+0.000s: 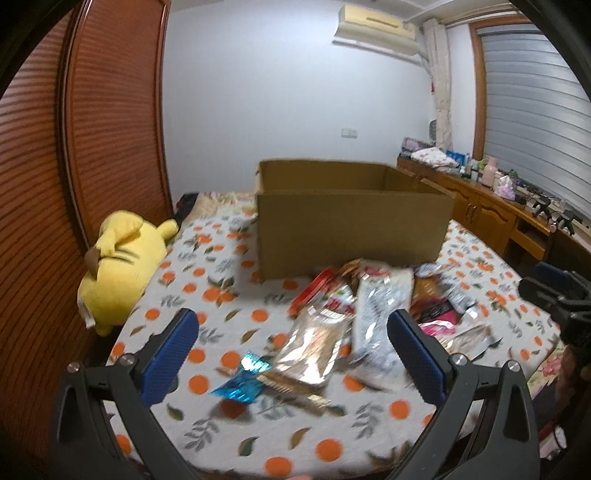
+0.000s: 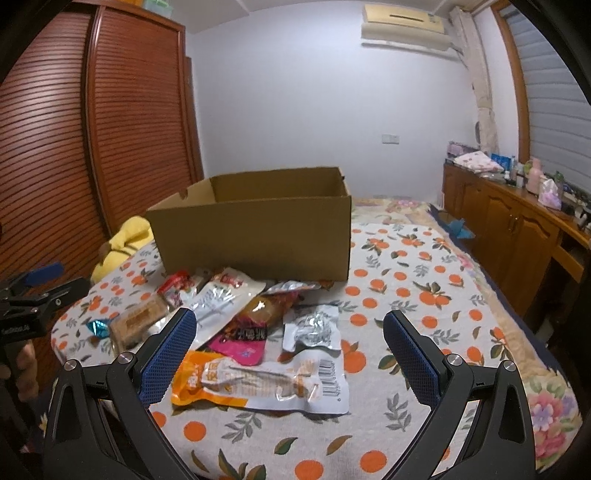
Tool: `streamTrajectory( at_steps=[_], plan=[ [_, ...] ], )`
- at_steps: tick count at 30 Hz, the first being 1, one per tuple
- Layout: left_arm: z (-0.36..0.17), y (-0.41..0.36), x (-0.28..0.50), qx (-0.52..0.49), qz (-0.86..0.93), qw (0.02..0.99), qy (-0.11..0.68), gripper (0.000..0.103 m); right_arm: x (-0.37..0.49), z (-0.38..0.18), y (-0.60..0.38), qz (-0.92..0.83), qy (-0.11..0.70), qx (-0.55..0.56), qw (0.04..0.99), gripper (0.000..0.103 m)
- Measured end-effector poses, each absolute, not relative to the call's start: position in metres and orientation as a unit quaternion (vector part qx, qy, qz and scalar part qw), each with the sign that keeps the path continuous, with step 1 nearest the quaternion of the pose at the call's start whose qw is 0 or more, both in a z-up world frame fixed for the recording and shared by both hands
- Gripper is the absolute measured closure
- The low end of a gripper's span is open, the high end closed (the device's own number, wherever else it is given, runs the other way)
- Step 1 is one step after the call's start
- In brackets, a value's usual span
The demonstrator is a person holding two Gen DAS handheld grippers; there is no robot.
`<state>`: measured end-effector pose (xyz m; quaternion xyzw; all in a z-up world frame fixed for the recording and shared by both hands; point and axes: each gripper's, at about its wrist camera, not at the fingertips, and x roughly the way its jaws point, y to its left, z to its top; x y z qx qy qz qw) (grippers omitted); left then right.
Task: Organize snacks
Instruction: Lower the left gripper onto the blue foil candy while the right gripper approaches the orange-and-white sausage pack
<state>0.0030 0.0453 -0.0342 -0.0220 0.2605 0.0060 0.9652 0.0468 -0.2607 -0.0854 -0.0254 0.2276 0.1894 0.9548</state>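
Jaws wide, box (image 2: 255, 236) interior hidden, snacks (image 1: 325, 332) blurred

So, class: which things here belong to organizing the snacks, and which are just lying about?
Job: snack packets, box, left tool, right tool.
Lying about: plush toy, air conditioner, wardrobe, cabinet.

A yellow plush toy (image 1: 118, 266) lies far left of the gripper, against the slatted wooden wardrobe (image 1: 110, 122). The bed (image 2: 417, 295) wears a sheet printed with oranges. Ahead and high up, an air conditioner (image 2: 406, 29) hangs on the wall; far right stands a cluttered wooden sideboard (image 2: 517, 221).
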Motion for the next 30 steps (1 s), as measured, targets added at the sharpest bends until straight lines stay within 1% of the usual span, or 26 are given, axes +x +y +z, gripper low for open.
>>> streamTrajectory(
  at_steps=[5,14,20,23,28,29,30],
  plan=[
    [-0.051,0.069,0.008,-0.033,0.014,0.958,0.283,0.000,0.050,-0.093,-0.258,0.198,0.243,-0.037,0.949,0.000],
    [-0.079,0.089,0.024,-0.035,-0.002,0.940,0.340,0.006,0.068,-0.116,-0.250,0.240,0.293,-0.061,0.923,0.003],
    [-0.091,0.096,0.028,-0.029,-0.007,0.930,0.366,0.015,0.075,-0.136,-0.240,0.267,0.334,-0.088,0.900,0.004],
    [-0.095,0.099,0.027,-0.026,-0.010,0.928,0.373,0.018,0.076,-0.143,-0.236,0.276,0.347,-0.105,0.890,0.004],
    [-0.099,0.104,0.029,-0.022,-0.016,0.925,0.380,0.030,0.076,-0.149,-0.233,0.284,0.361,-0.125,0.880,0.004],
    [-0.099,0.104,0.030,-0.022,-0.019,0.925,0.379,0.033,0.077,-0.150,-0.232,0.284,0.362,-0.129,0.878,0.004],
    [-0.100,0.105,0.032,-0.022,-0.020,0.924,0.380,0.039,0.077,-0.152,-0.231,0.285,0.365,-0.133,0.876,0.004]
  ],
)
